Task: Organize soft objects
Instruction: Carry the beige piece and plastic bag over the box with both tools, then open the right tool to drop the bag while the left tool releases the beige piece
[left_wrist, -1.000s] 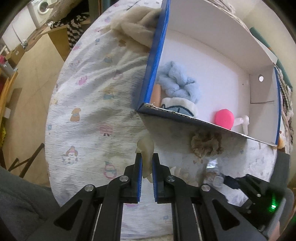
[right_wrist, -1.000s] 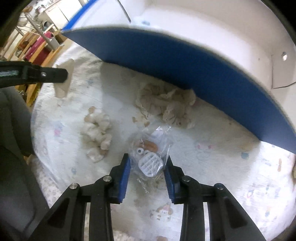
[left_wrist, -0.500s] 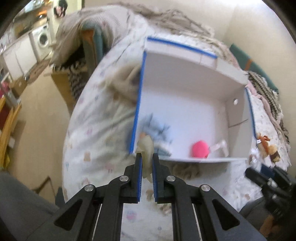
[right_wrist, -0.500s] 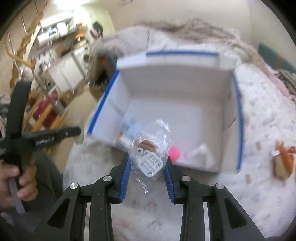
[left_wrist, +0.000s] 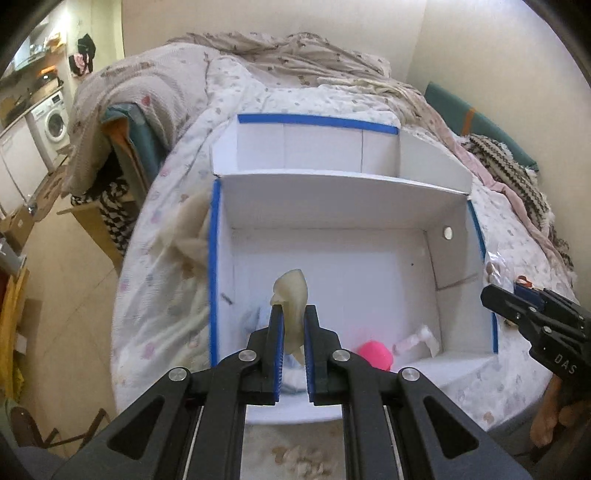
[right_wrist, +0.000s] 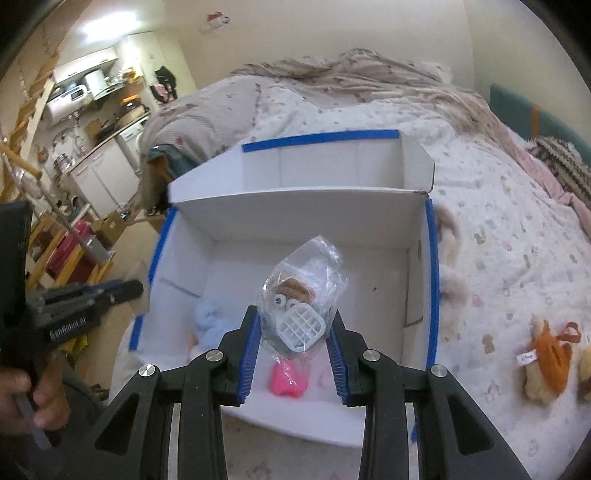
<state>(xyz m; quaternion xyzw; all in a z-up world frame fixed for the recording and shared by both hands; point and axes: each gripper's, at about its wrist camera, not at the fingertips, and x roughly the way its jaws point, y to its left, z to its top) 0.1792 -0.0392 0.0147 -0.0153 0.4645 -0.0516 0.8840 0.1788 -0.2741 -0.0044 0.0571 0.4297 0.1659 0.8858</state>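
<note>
The sorting is looking partly done: the white box (left_wrist: 332, 206) with blue-taped edges, sitting on the bed (right_wrist: 498, 236), is already holding a pale blue fluffy item (right_wrist: 208, 321), a bright pink piece (right_wrist: 288, 380) and a small whitish one (left_wrist: 419, 336), while an orange plush toy (right_wrist: 550, 354) is lying on the bed to the right of the box, a beige fuzzy piece (left_wrist: 184, 236) is lying against the box's left outer wall, and some crumpled beige bits (left_wrist: 303, 458) are lying in front of its near wall. Two more items are on their way in. The left gripper (left_wrist: 293, 325) is clamping a pale cream, limp piece (left_wrist: 291, 295) that is sticking up between the narrowly set jaws, and it is hanging above the near left part of the box interior. The right gripper (right_wrist: 293, 332) is pinching a clear plastic bag (right_wrist: 306, 291) that is holding a white grid-like part and something brown, its jaws set wider around the bag. It is hovering over the near middle of the box. Both are pointing forward and down toward the box floor, so letting go of each load there seems the next step.
</note>
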